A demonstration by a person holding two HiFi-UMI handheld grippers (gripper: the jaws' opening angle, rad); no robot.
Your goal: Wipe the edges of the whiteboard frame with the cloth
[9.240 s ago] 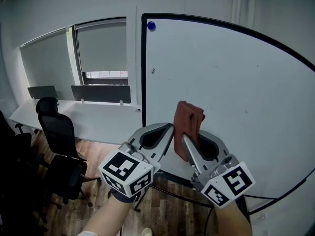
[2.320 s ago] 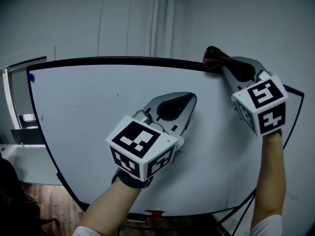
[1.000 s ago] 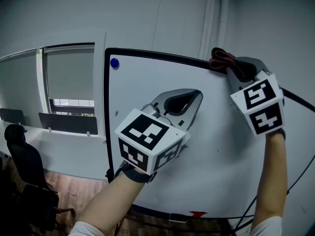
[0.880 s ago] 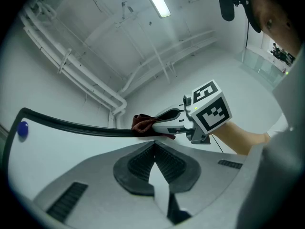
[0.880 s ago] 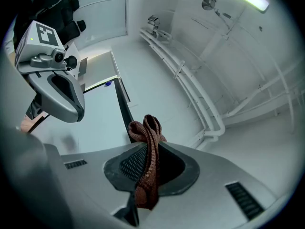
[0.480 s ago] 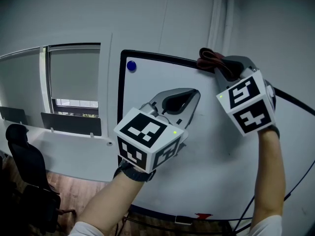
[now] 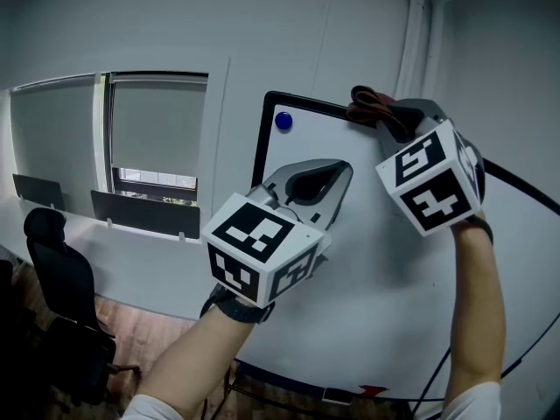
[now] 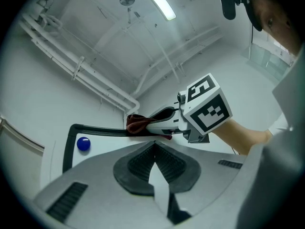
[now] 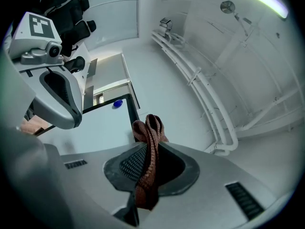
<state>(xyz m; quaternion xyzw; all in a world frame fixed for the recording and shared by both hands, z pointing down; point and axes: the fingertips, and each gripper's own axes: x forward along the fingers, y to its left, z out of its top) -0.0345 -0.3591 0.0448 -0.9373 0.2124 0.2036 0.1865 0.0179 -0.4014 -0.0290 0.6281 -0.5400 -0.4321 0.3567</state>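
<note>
cloth (image 7: 366, 103), reddish-brown and bunched, is clamped between the jaws of the right gripper (image 7: 378, 114) and lies against the black top edge of the whiteboard frame (image 7: 306, 103), not far from the top left corner and the blue magnet (image 7: 283, 121). in the right gripper view its folds fill the gap of the jaws and stick out past the tips. the left gripper (image 7: 332, 173) is held in front of the white face of the whiteboard (image 7: 376, 269), lower than the right one, its jaws pressed together with nothing between them. compared with half a second ago, the cloth is on the same top edge but nearer to the corner and the magnet, and the left gripper has kept its place and its closed jaws. nine seconds ago the cloth was held low, before the board face.
</note>
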